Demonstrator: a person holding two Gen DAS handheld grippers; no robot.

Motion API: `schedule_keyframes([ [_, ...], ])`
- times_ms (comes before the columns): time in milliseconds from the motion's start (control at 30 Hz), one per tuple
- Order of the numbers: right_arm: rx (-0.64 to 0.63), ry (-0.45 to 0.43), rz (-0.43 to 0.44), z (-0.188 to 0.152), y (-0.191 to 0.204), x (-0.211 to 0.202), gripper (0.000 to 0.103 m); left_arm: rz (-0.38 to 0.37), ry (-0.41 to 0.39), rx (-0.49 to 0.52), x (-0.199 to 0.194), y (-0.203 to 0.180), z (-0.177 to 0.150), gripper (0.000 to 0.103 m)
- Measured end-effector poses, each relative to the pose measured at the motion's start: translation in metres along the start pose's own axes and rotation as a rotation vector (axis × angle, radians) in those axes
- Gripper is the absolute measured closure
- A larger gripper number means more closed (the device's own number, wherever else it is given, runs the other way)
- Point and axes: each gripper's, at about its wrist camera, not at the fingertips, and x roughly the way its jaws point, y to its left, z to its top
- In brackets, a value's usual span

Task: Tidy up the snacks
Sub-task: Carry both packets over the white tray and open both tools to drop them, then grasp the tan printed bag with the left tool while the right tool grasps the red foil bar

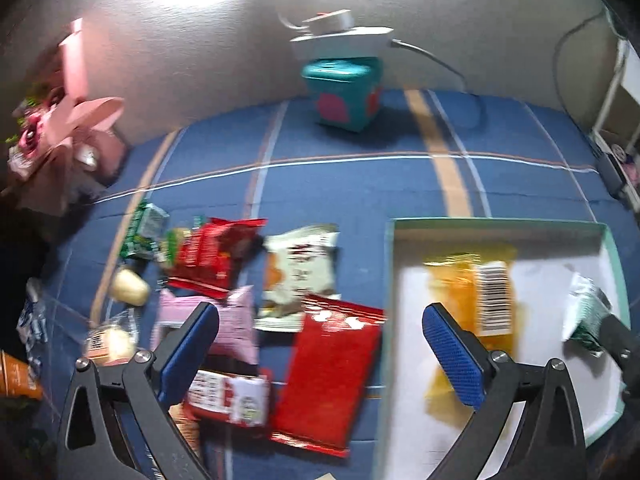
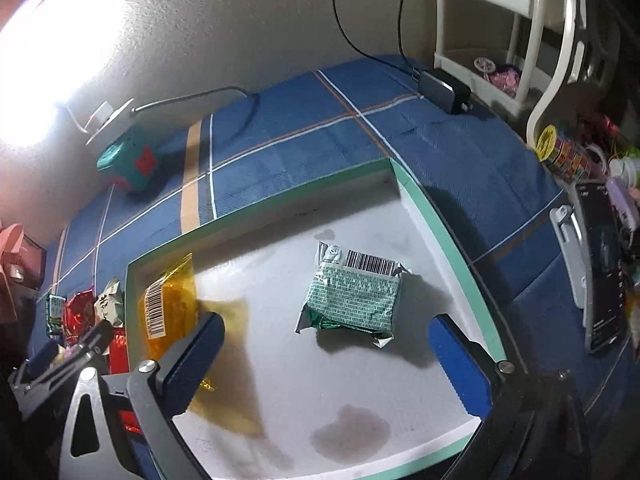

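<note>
A shallow white box with a mint-green rim (image 2: 440,208) lies on the blue cloth; it also shows at the right of the left wrist view (image 1: 390,264). In it lie an orange packet (image 2: 170,300) (image 1: 480,304) and a green-and-silver packet (image 2: 352,296) (image 1: 586,312). My right gripper (image 2: 326,354) is open and empty, hovering over the box just in front of the green packet. My left gripper (image 1: 320,340) is open and empty above a pile of loose snacks: a large red packet (image 1: 328,372), a pink one (image 1: 236,322), a white one (image 1: 300,268).
A teal cube box (image 1: 344,92) with a white charger on top stands by the wall. Pink gift wrap (image 1: 68,136) sits far left. A black power adapter (image 2: 444,86), a phone (image 2: 604,268) and a white rack (image 2: 520,40) crowd the right side.
</note>
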Motion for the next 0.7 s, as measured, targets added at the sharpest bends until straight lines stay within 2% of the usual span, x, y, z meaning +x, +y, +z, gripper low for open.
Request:
schedule_keyframes([
  [233, -0.014, -0.001, 0.035, 0.000, 0.011, -0.017, 0.000, 0.022, -0.013, -0.005, -0.012, 0.033, -0.001, 0.002],
  [367, -0.064, -0.012, 0.021, -0.004, 0.023, -0.028, 0.000, 0.052, -0.015, -0.006, -0.021, 0.055, -0.009, 0.002],
  [567, -0.067, -0.020, 0.065, -0.018, 0.037, -0.046, 0.000, 0.100, 0.003, -0.002, -0.033, 0.087, -0.027, 0.002],
  [700, -0.105, -0.019, 0.102, -0.031, 0.058, -0.056, 0.000, 0.105, -0.010, -0.040, -0.047, 0.111, -0.037, 0.002],
])
